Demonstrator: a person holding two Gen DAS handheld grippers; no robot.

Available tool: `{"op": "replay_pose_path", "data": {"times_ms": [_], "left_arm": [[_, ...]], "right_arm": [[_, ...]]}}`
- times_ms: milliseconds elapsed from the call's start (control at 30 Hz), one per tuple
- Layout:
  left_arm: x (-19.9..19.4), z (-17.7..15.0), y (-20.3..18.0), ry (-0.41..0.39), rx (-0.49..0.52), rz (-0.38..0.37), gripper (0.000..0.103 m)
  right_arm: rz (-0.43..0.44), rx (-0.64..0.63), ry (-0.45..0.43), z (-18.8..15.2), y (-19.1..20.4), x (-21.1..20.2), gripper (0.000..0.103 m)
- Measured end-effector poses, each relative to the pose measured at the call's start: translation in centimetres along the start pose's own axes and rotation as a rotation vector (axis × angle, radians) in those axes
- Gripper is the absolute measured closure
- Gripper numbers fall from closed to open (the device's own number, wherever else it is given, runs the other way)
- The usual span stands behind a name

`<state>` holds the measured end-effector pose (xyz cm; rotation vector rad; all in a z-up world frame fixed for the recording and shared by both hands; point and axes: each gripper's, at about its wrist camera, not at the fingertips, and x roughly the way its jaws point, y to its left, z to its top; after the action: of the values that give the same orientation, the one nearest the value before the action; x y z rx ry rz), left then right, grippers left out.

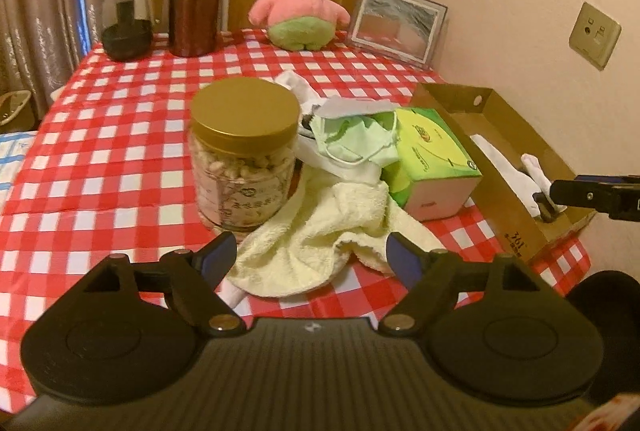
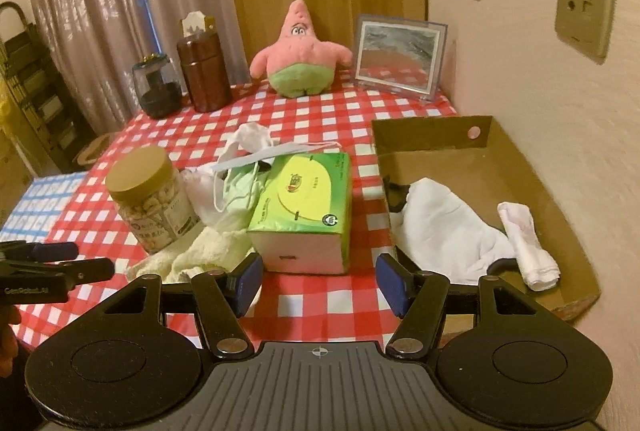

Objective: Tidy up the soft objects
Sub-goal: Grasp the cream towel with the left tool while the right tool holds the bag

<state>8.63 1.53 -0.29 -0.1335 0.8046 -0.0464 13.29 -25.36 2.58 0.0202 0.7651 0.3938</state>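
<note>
Your left gripper [image 1: 312, 255] has its fingers spread and grasping nothing; the cream towel [image 1: 320, 231] lies crumpled on the surface between and just beyond the pads, which do not press on it. Your right gripper [image 2: 318, 281] is likewise released and empty, poised near the green tissue box [image 2: 304, 207], with the cardboard tray [image 2: 560, 199] to its right. The tray already holds a white cloth [image 2: 448, 231] and a small rolled cloth [image 2: 528, 243]. Judged step: approach to the next pickup, the towel. Left of it stands the jar [image 1: 244, 151]; beyond lie the green mask [image 1: 352, 135] and other white cloths. Next move calls for lowering over a raised fold, closing firmly, and lifting clear of the jar.
</note>
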Motion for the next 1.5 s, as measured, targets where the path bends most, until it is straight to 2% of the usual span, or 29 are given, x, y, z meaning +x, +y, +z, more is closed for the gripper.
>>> {"op": "replay_pose_path", "data": {"times_ms": [267, 400, 767, 867, 933, 1133, 1233, 1500], "left_arm": [[4.3, -0.1, -0.9, 0.036, 0.025, -0.043, 0.022], [6.6, 0.0, -1.5, 0.040, 0.037, -0.065, 0.019], [12.4, 0.0, -3.0, 0.088, 0.092, -0.056, 0.018], [13.5, -0.3, -3.2, 0.110, 0.101, -0.044, 0.030], [14.1, -0.5, -2.9, 0.142, 0.092, -0.035, 0.052], [13.2, -0.8, -1.7, 0.176, 0.073, -0.026, 0.082], [11.4, -0.7, -1.1, 0.177, 0.065, -0.024, 0.086], [4.9, -0.6, 1.0, 0.141, 0.022, -0.029, 0.087]], "right_arm": [[-0.012, -0.012, 0.037, -0.4, -0.1, 2.4, 0.040], [-0.013, -0.001, 0.050, -0.4, -0.6, 3.3, 0.040], [-0.022, 0.022, 0.082, -0.3, -1.6, 5.6, 0.040], [-0.025, 0.025, 0.091, -0.4, -1.6, 6.1, 0.040], [-0.025, 0.026, 0.098, -0.4, -1.6, 6.5, 0.040], [-0.024, 0.025, 0.105, -0.5, -1.3, 7.1, 0.040], [-0.020, 0.021, 0.105, -0.5, -1.0, 7.2, 0.040], [0.013, 0.004, 0.100, -0.6, 0.5, 7.3, 0.040]]}}
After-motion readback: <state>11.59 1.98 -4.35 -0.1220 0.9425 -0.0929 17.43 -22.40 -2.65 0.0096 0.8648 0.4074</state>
